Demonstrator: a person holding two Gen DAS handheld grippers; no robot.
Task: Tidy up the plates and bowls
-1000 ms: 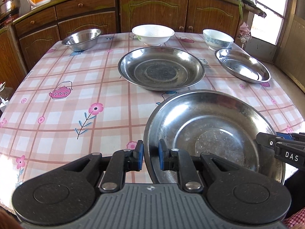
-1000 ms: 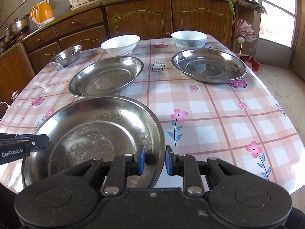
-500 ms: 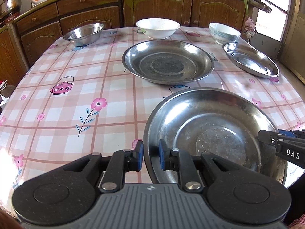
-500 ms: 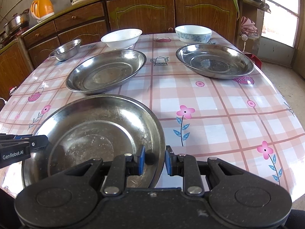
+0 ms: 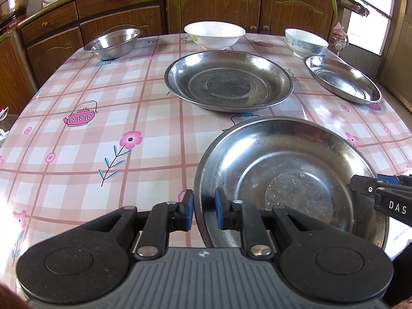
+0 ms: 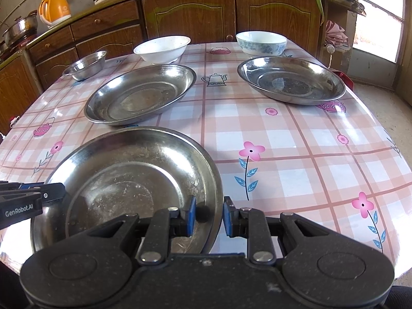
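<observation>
A large steel plate [image 5: 288,175] [image 6: 128,180] sits at the near edge of the table, held from both sides. My left gripper [image 5: 203,206] is shut on its left rim, which stands between the blue pads. My right gripper [image 6: 208,211] is shut on its right rim. Each gripper shows in the other's view, the left gripper [image 6: 33,195] and the right gripper [image 5: 381,190]. Whether the plate touches the cloth I cannot tell. Beyond lie a middle steel plate [image 5: 229,82] [image 6: 139,95] and a right steel plate [image 5: 342,82] [image 6: 291,82].
At the far edge stand a small steel bowl [image 5: 113,42] [image 6: 86,65], a white bowl [image 5: 213,34] [image 6: 162,49] and a blue-patterned bowl [image 5: 306,42] [image 6: 261,42]. The table [image 5: 103,118] has a pink checked cloth. Wooden cabinets [image 6: 188,18] run behind it.
Both grippers stay clamped on the near plate's rims. The table and dishes behind have shifted only slightly in both views.
</observation>
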